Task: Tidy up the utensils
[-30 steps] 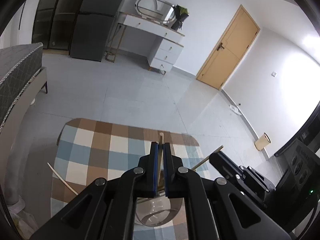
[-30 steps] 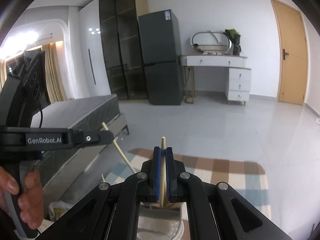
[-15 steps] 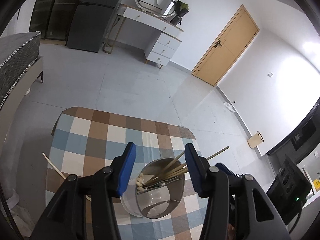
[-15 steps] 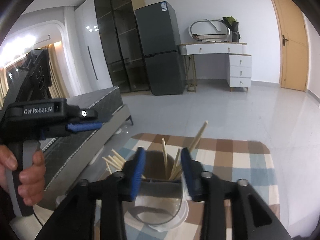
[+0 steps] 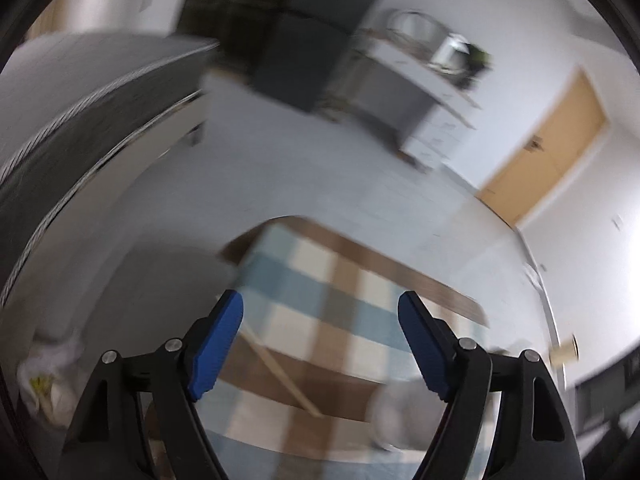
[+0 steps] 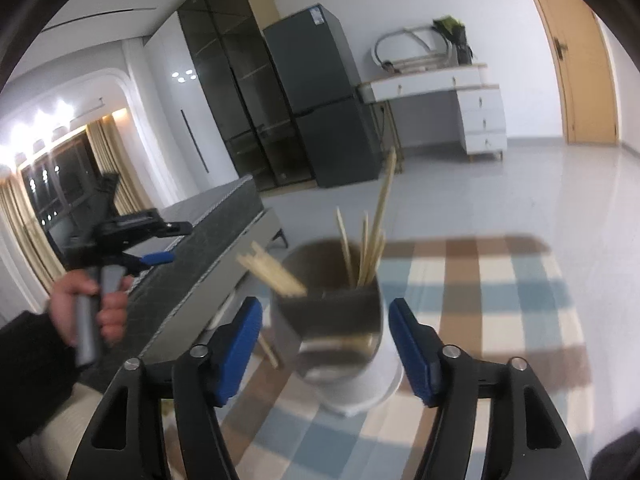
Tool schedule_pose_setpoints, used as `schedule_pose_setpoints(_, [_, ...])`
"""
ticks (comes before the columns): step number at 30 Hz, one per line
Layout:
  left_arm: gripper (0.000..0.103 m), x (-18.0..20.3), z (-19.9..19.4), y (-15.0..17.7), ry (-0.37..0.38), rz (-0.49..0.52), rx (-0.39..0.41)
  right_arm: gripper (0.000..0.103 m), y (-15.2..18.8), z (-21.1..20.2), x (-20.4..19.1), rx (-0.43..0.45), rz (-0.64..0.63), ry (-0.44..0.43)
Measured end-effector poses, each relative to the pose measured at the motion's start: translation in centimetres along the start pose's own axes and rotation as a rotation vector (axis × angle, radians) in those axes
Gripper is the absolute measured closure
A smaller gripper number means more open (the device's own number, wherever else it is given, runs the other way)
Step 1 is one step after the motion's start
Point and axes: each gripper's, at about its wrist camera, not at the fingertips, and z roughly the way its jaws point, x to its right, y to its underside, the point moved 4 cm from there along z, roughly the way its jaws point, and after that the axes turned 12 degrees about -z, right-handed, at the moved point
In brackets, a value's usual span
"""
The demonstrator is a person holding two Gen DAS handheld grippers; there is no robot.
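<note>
- Left gripper [image 5: 320,312]: black frame, blue pads, spread wide and carrying nothing. Its own view is badly smeared.
- Right gripper [image 6: 325,318]: same build, likewise spread wide and carrying nothing, framing the holder from the near side without touching it.
- Shiny cylindrical metal utensil holder [image 6: 328,320]: upright on a white round base, on the blue, brown and cream checked tablecloth [image 6: 500,292], towards the near left of the table.
- Pale wooden chopsticks in the holder [image 6: 372,240]: several upright, one much taller, and a bundle leaning out over the left rim.
- Loose pale wooden chopstick [image 5: 280,364]: lying flat on the cloth, near the left edge, apart from the holder; we also see what is probably this stick to the left of the holder's base from the right wrist.
- Progress, as we judge it: most sticks are stowed; at least this one remains to be collected. Other leftovers may lie out of view.
</note>
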Motion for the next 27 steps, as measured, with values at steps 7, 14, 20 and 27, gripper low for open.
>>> schedule_pose_setpoints(7, [0.027, -7.8, 7.2, -1.7, -0.07, -0.283, -0.192, 0.034, 2.7, 0.6, -0.7, -0.07, 0.041, -0.047])
schedule_pose_setpoints(14, [0.027, -9.5, 12.4, -0.5, -0.12, -0.261, -0.29, 0.034, 4.3, 1.9, -1.8, -0.109, 0.005, -0.07])
schedule_pose_setpoints(20, [0.027, -10.9, 14.6, -0.5, -0.131, -0.301, -0.322, 0.034, 5.1, 2.6, -1.9, -0.133, 0.003, -0.074])
schedule_pose_setpoints(27, [0.046, -11.7, 16.5, -0.2, -0.109, -0.348, -0.353, 0.034, 5.7, 3.0, -2.0, -0.151, -0.003, -0.071])
